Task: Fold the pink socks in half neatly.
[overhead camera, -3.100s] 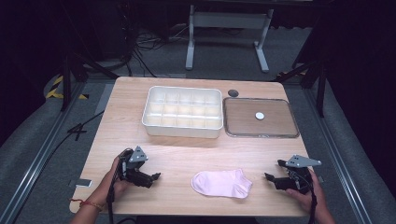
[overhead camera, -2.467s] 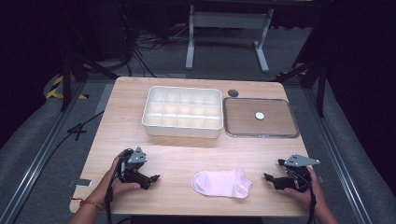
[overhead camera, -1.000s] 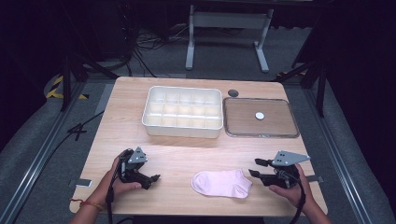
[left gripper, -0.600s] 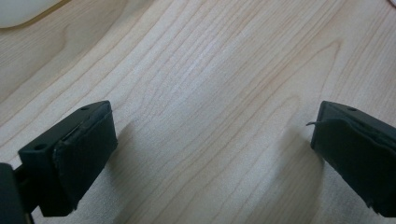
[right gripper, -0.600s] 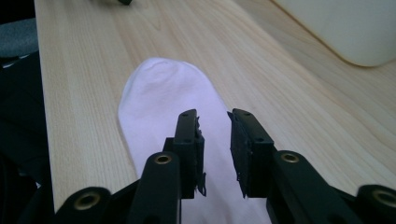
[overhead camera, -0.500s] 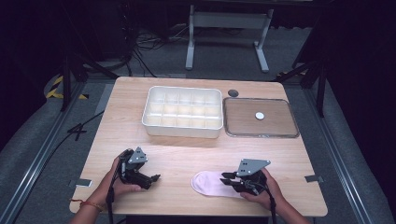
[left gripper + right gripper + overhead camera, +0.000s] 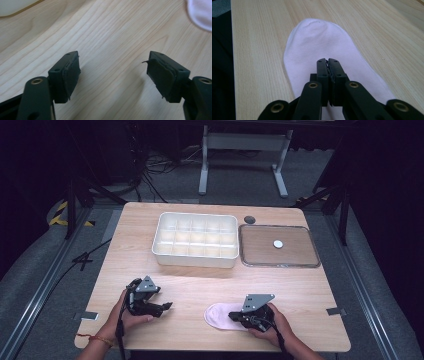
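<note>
Flat on the wooden table (image 7: 300,285) near its front edge lies a pale pink sock (image 7: 322,47), smooth with a rounded toe, the right gripper (image 7: 328,61) over it with jaws pressed together, whether pinching fabric unclear, while the left gripper (image 7: 113,72), well apart, has just been closing on nothing.

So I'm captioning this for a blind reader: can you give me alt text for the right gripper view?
The right gripper hangs over a pale pink sock that lies flat on a light wooden table, its two black jaws pressed together. Whether any sock fabric is pinched between them cannot be told. The sock's rounded end points away from the camera.
</note>
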Tool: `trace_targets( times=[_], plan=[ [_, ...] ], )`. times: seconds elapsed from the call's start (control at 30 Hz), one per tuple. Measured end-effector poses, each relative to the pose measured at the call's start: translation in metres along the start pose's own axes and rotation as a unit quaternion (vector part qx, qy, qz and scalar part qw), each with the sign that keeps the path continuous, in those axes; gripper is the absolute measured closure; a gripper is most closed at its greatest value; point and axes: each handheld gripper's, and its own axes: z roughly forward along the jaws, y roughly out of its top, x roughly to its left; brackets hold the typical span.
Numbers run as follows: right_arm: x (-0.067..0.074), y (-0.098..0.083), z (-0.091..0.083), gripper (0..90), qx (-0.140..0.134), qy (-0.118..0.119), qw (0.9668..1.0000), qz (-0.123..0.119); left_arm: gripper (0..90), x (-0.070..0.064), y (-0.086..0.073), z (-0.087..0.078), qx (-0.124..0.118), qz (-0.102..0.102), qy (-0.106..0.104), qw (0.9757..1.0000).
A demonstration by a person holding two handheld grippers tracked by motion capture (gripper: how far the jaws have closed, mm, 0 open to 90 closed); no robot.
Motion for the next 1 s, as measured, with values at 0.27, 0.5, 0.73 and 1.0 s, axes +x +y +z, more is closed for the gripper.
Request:
trace_targets(
  times=[0.27, 0.5, 0.73, 1.0],
  plan=[
    [0.011, 0.008, 0.010, 89.1, -0.002, -0.017, 0.9998, -0.013, 29.4, -0.041, 0.026, 0.024, -0.022, 0.005, -0.043, 0.9988],
    [0.015, 0.011, 0.014, 89.1, -0.005, -0.018, 0.9997, -0.017, 29.8, -0.063, 0.041, 0.048, -0.018, 0.013, -0.051, 0.9984],
    [0.017, 0.012, 0.015, 89.1, -0.001, -0.028, 0.9993, -0.027, 29.7, -0.077, 0.042, 0.058, 0.001, 0.050, -0.034, 0.9982],
    [0.017, 0.011, 0.015, 89.1, -0.002, -0.024, 0.9991, -0.036, 34.1, -0.085, 0.046, 0.061, 0.014, 0.071, -0.019, 0.9972]
  ],
)
